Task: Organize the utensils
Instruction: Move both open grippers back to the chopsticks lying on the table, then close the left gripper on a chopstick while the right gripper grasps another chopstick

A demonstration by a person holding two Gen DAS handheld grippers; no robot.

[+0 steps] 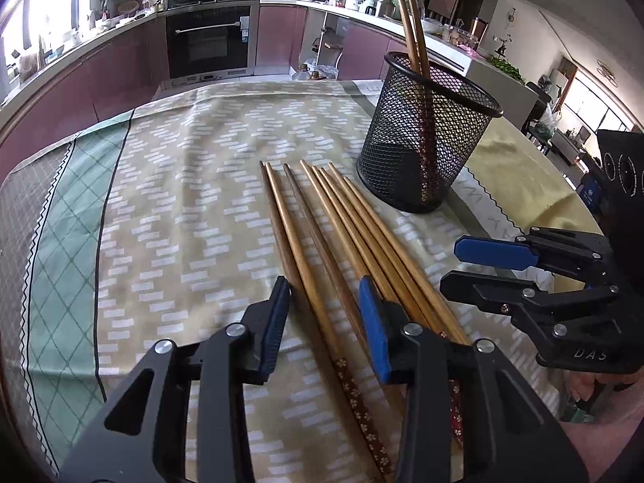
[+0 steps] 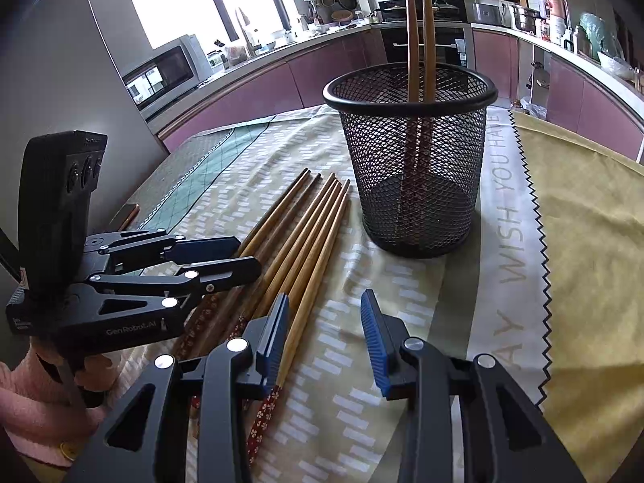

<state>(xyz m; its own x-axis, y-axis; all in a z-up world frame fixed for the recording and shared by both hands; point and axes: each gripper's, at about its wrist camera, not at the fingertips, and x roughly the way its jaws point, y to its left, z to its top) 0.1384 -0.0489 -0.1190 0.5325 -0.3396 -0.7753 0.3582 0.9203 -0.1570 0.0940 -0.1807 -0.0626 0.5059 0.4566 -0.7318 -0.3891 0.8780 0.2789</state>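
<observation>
While both grippers, left [image 1: 324, 294] and right [image 2: 325, 314], gape released, wooden chopsticks [image 1: 342, 221] lie left of the mesh cup [image 1: 426, 133].

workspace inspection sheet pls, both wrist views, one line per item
surface: table under a patterned cloth and a yellow cloth
job's things: loose chopsticks lie side by side on the cloth; two chopsticks stand in the mesh holder
clutter: a flat object at the table edge, too small to identify
grippers: left gripper open, straddling loose chopsticks; right gripper open, holding nothing
cables: nothing seen
surroundings: kitchen counter, oven, microwave
</observation>
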